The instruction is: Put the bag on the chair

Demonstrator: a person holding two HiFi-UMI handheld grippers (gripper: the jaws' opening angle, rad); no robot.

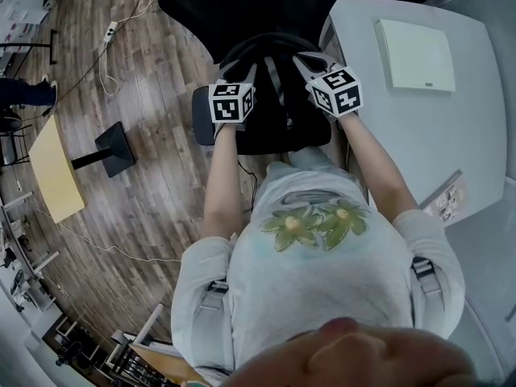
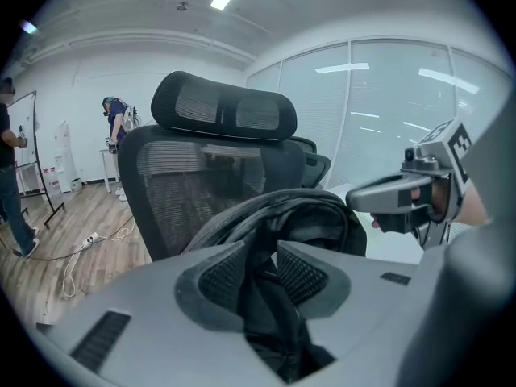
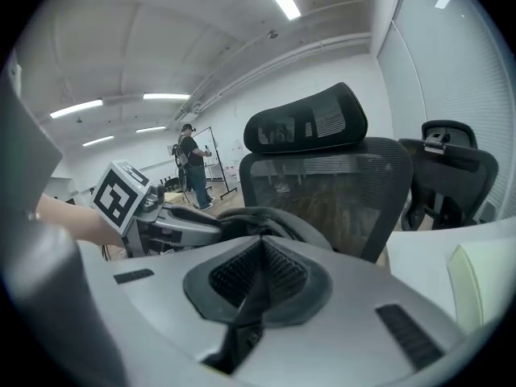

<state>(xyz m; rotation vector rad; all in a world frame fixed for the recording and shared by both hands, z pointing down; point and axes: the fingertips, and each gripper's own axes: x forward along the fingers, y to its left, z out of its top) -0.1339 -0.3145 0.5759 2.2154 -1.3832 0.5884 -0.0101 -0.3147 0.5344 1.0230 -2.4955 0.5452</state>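
Left gripper [image 2: 260, 258] clamped on black bag [image 2: 310, 220] fabric, right gripper [image 3: 260, 248] pinched shut on its strap, bag hanging crosswise between them (top upward) above chair [image 1: 250, 2]

The rumpled black bag [image 1: 278, 119] stands over the seat of the black mesh-backed chair [image 1: 242, 6]

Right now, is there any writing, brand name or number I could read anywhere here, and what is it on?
No text here is readable.
Cubes: black-and-white square patterns only, no words.
White panel on the table: a small mark, too small to read.
Leaflet at the table edge: print too blurred to read.
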